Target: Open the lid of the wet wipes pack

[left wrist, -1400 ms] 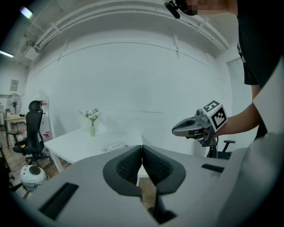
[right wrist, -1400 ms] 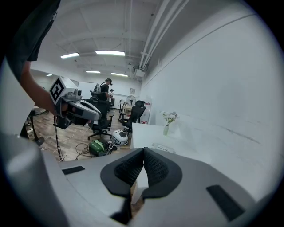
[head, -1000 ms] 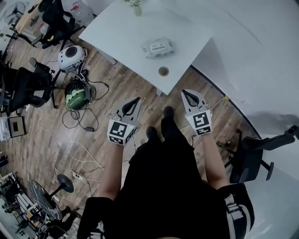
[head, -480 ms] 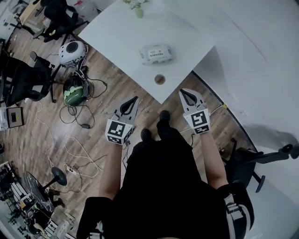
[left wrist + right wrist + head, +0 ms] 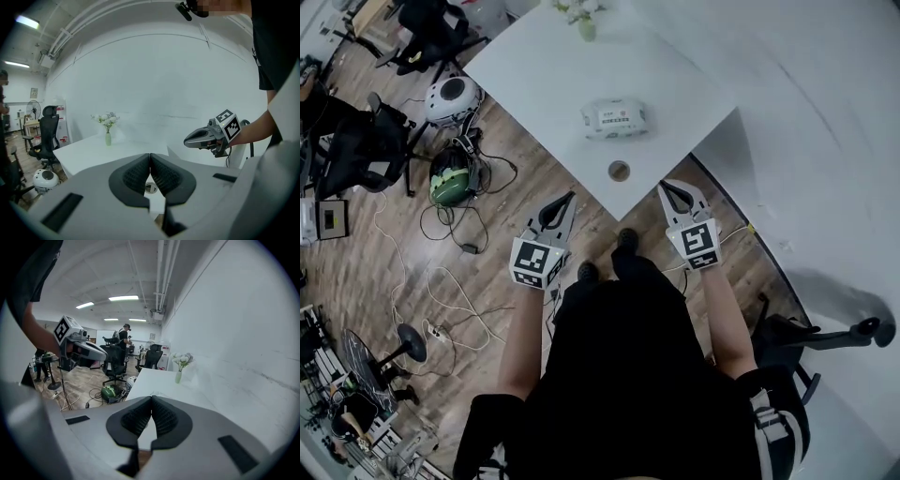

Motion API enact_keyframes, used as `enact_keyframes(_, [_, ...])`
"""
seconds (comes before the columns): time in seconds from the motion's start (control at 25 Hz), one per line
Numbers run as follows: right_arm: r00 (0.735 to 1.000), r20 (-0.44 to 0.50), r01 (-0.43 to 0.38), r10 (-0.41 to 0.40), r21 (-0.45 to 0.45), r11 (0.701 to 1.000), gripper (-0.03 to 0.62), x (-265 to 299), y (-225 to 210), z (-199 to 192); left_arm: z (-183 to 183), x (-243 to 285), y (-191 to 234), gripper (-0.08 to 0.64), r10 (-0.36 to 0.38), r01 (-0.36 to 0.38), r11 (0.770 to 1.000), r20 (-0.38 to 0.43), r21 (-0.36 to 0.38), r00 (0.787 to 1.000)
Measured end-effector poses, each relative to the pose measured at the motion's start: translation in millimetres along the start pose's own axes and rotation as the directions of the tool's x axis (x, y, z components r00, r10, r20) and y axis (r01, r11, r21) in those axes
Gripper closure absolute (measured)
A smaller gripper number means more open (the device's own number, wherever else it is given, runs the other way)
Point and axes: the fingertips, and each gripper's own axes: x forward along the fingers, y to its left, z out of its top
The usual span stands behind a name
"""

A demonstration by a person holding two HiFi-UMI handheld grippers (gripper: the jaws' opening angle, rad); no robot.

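The wet wipes pack [image 5: 614,119], white with a closed lid, lies on the white table [image 5: 534,66] a little in from its near corner. My left gripper [image 5: 568,199] hangs over the wooden floor just short of that corner, jaws shut and empty. My right gripper [image 5: 667,187] is level with it on the right, near the table's edge, also shut with nothing held. In the left gripper view the shut left gripper [image 5: 150,154] faces the table, and the right gripper [image 5: 186,139] shows at the right. The right gripper [image 5: 151,397] points along the table toward the vase; the pack is hidden there.
A small round cap or ring [image 5: 619,171] lies near the table's corner. A vase with flowers [image 5: 586,26] stands at the far edge. Office chairs [image 5: 356,150], a green helmet [image 5: 449,178], a white device [image 5: 453,97] and cables [image 5: 441,281] crowd the floor at left. Another chair [image 5: 811,337] is at right.
Both grippers and the person's feet have moved closer to the table corner; the table and pack now sit lower and nearer in the head view. Jaws stayed shut.
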Motion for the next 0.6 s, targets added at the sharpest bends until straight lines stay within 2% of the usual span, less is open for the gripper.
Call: enact_keyframes(0.6, [1.0,0.009,-0.023,0.023,-0.002,1.0,0.575,-3,-29,-11,6,27,-17,0.537,0.019,-0.019,1.0,0.0,0.004,1.0])
